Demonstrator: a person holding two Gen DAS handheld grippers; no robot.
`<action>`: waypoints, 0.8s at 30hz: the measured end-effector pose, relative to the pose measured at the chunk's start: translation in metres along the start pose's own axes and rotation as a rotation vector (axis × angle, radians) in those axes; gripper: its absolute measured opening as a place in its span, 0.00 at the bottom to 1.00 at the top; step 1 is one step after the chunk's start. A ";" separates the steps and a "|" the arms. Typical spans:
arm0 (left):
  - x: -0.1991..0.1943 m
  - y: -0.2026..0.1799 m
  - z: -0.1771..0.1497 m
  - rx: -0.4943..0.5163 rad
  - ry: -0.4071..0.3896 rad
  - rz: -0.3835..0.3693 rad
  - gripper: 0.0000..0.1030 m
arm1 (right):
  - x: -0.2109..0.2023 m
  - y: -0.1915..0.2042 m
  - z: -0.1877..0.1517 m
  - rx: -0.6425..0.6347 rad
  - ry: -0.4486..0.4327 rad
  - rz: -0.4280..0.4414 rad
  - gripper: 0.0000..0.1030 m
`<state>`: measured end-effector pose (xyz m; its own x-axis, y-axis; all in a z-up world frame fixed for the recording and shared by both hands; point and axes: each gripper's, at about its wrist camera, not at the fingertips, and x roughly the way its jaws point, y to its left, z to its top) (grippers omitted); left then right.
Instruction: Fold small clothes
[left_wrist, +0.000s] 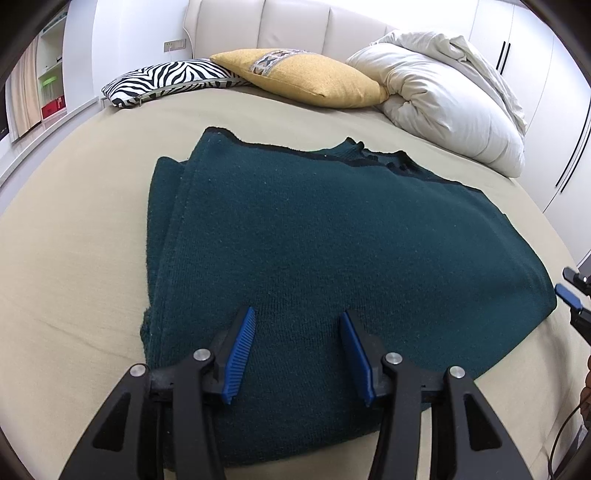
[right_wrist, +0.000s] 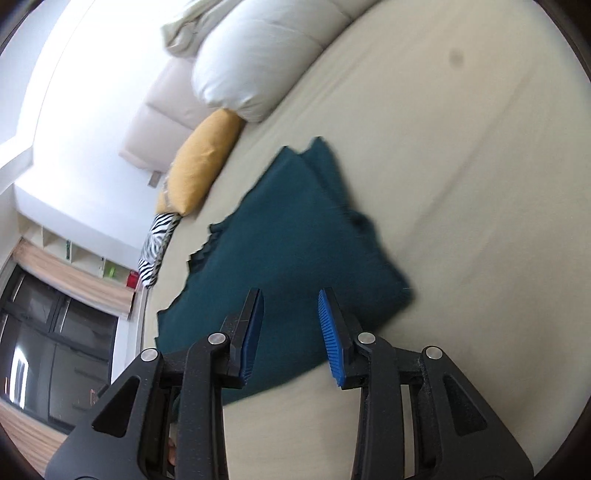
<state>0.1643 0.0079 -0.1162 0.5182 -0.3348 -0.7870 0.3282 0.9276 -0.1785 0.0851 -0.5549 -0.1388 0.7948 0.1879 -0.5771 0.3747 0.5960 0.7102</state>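
Note:
A dark teal knitted garment (left_wrist: 332, 251) lies folded in layers on the beige bed sheet (left_wrist: 74, 258), with a black trim along its far edge. My left gripper (left_wrist: 298, 317) is open and empty, just above the garment's near edge. My right gripper (right_wrist: 291, 295) is open and empty, rolled sideways over the near end of the same garment (right_wrist: 288, 236). A blue fingertip of the right gripper shows at the right edge of the left wrist view (left_wrist: 569, 295), beside the garment's right corner.
At the head of the bed lie a zebra-print cushion (left_wrist: 166, 81), a mustard cushion (left_wrist: 306, 75) and a bunched white duvet (left_wrist: 450, 99). A padded headboard (left_wrist: 295, 22) stands behind them. White wardrobe doors (left_wrist: 546, 74) stand at the right, shelves (left_wrist: 51, 74) at the left.

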 end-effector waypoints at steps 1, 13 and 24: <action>0.000 0.000 0.000 -0.001 -0.002 -0.002 0.50 | 0.002 0.009 -0.002 -0.029 0.006 0.007 0.30; 0.004 0.005 -0.002 -0.019 -0.016 -0.032 0.50 | 0.055 0.010 -0.026 -0.061 0.124 0.044 0.39; -0.038 0.044 -0.006 -0.244 -0.036 -0.173 0.54 | 0.040 0.015 -0.029 -0.078 0.126 0.001 0.42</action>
<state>0.1540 0.0625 -0.0979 0.5002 -0.4931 -0.7118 0.2172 0.8672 -0.4481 0.1086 -0.5152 -0.1628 0.7271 0.2825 -0.6257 0.3314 0.6537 0.6803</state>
